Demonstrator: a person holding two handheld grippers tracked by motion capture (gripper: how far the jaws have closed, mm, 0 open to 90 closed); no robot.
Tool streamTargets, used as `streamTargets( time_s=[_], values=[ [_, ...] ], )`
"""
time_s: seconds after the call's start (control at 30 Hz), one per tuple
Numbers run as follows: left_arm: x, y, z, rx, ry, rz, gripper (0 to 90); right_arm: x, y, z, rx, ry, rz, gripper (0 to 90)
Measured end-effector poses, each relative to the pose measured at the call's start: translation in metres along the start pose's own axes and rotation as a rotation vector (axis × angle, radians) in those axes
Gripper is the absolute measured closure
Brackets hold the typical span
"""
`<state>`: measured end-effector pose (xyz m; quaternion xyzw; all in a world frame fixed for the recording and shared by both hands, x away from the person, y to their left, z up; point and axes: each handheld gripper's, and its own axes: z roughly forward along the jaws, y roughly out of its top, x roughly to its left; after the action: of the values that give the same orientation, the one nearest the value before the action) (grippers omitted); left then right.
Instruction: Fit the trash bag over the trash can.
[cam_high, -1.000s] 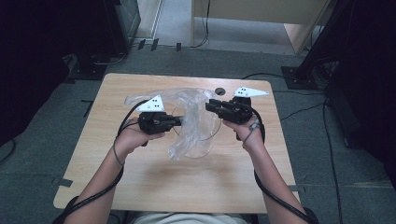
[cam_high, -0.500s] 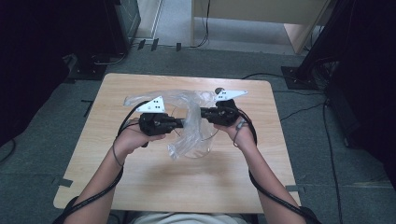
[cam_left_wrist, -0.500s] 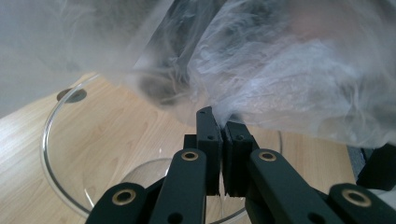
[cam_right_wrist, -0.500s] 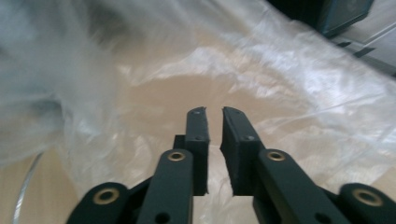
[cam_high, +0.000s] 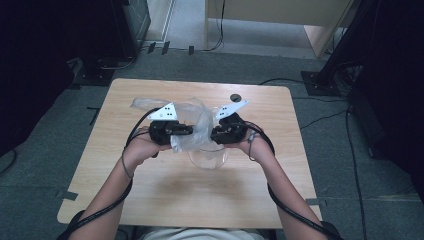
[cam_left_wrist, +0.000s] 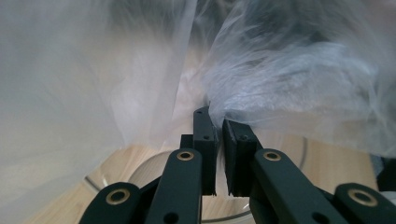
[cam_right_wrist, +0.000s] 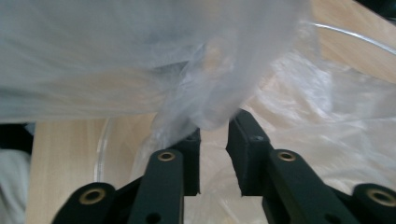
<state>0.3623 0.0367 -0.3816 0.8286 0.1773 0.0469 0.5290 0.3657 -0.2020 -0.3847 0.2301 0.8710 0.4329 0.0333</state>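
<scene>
1. The thin clear plastic bag (cam_high: 192, 127) hangs between both claws, above the round clear glass bowl (cam_high: 209, 157) that stands on the light wooden tabletop (cam_high: 250, 200).
2. The left claw (cam_left_wrist: 218, 128) is almost closed and pinches a fold of the bag.
3. The right claw (cam_right_wrist: 214, 135) has just been opening a little; the film lies between its narrow jaws, but I cannot tell if they press it.
4. I think it is best to grip the edge firmly, then pull apart slowly.
5. The bowl seems to hold nothing but bag film.
</scene>
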Motion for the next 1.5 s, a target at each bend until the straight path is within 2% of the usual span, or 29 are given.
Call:
streamTargets(
  time_s=[0.1, 0.2, 0.23, 0.4, 0.53, 0.6, 0.67, 0.73, 0.83, 0.93, 1.03, 1.13, 1.27, 1.33, 1.43, 1.5],
  values=[
    [0.002, -0.004, 0.006, 0.038, 0.019, -0.003, 84.8, -0.004, -0.001, -0.004, -0.007, 0.024, 0.037, 70.7],
    [0.002, -0.006, 0.007, 0.057, 0.031, -0.010, 84.4, -0.005, -0.002, -0.007, -0.005, -0.017, 0.022, 67.4],
    [0.002, -0.006, 0.007, 0.059, 0.031, -0.010, 84.4, -0.007, -0.002, -0.009, -0.004, -0.025, 0.030, 66.7],
    [0.002, -0.006, 0.006, 0.067, 0.023, -0.015, 84.8, -0.019, -0.004, -0.024, -0.100, -0.120, 0.051, 65.4],
    [0.001, -0.004, 0.006, 0.061, -0.001, -0.019, 84.9, -0.031, -0.011, -0.029, -0.168, -0.209, 0.092, 65.4],
    [0.000, -0.004, 0.006, 0.062, -0.004, -0.020, 84.9, -0.035, -0.013, -0.029, -0.198, -0.227, 0.109, 64.8],
    [0.000, -0.003, 0.005, 0.066, -0.012, -0.012, 84.9, -0.039, -0.015, -0.029, -0.230, -0.224, 0.123, 56.7],
    [0.000, -0.003, 0.005, 0.067, -0.014, -0.016, 85.0, -0.041, -0.015, -0.030, -0.246, -0.245, 0.108, 47.3],
    [0.000, -0.004, 0.006, 0.064, -0.020, -0.025, 85.0, -0.044, -0.016, -0.032, -0.255, -0.309, 0.095, 42.1],
    [0.000, -0.003, 0.007, 0.065, -0.020, -0.021, 84.9, -0.051, -0.019, -0.026, -0.251, -0.314, 0.113, 38.9],
    [0.001, -0.003, 0.008, 0.063, -0.014, -0.022, 84.7, -0.055, -0.021, -0.022, -0.265, -0.293, 0.123, 45.9],
    [0.002, -0.004, 0.008, 0.060, -0.011, -0.026, 84.5, -0.053, -0.020, -0.020, -0.266, -0.286, 0.093, 57.3],
    [0.002, -0.003, 0.006, 0.054, -0.014, -0.026, 84.4, -0.050, -0.019, -0.023, -0.262, -0.333, 0.061, 75.9],
    [0.002, -0.002, 0.005, 0.045, -0.014, -0.026, 84.3, -0.049, -0.019, -0.028, -0.268, -0.325, 0.052, 83.0],
    [0.002, -0.001, 0.003, 0.036, -0.012, -0.026, 84.3, -0.044, -0.016, -0.031, -0.225, -0.282, 0.034, 86.4],
    [0.002, -0.001, 0.003, 0.032, -0.009, -0.029, 84.3, -0.039, -0.013, -0.029, -0.170, -0.245, 0.015, 86.4]
  ],
)
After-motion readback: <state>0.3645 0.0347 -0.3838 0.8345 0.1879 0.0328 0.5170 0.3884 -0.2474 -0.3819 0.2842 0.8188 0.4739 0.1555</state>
